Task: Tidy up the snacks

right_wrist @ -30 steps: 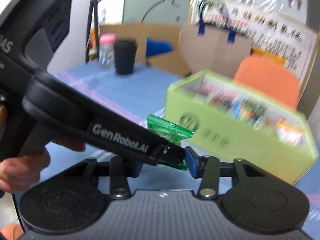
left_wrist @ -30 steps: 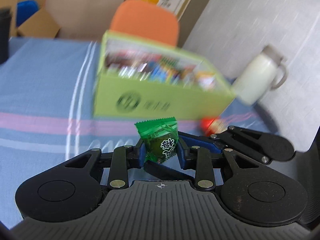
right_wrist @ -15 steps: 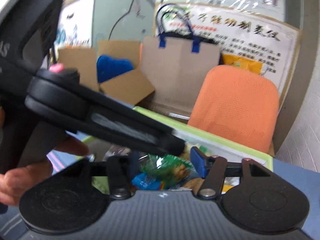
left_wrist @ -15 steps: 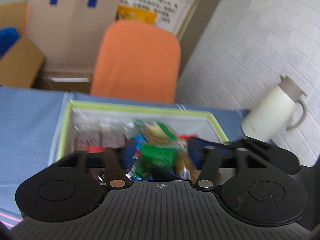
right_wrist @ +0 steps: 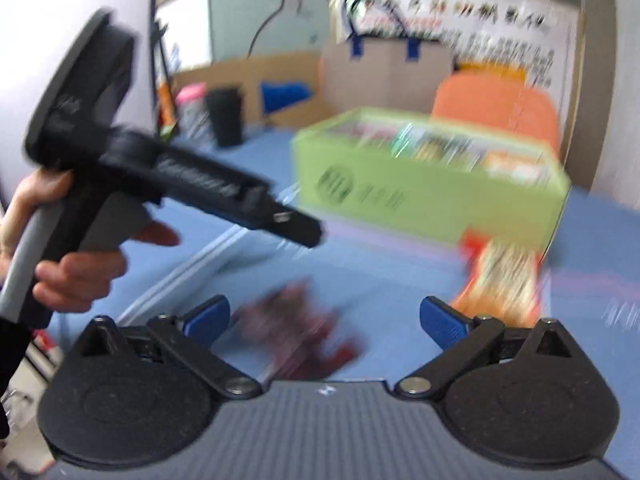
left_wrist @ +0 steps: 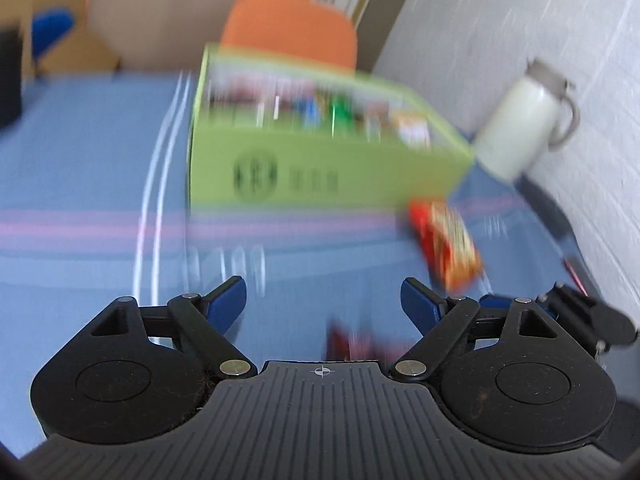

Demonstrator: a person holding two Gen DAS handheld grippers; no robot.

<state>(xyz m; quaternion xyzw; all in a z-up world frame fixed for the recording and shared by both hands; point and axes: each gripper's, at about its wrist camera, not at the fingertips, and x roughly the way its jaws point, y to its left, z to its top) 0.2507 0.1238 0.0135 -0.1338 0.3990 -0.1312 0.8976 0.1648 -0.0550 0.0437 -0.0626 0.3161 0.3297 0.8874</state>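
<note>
Both views are motion-blurred. Landmark: the lime-green box on the blue tablecloth.

Left wrist view, left to right: a dark cup sits far left of the box at the frame edge. The box front carries a dark round logo with a few characters beside it, too smeared to read. Inside the box is a row of mixed wrappers: red, blue, green, white. An orange chair back rises behind the box. A poster behind the chair has rows of print, unreadable. Just off the box's right front corner lies a red-orange snack packet, flat on the cloth, with yellow print I cannot make out. A white jug stands right of the box by the wall. The left gripper is wide, jaws opening, nothing between the blue pads. A dark red wrapper shows just above the gripper body, in front of the box.

Right wrist view, left to right: a hand holds the left gripper's handle; white lettering on its arm is blurred. The dark red wrapper lies on the cloth in front of the box. The right gripper is wide, jaws opening, pads touching nothing; the wrapper lies below, between them. The red-orange packet is near the box's right end.
</note>
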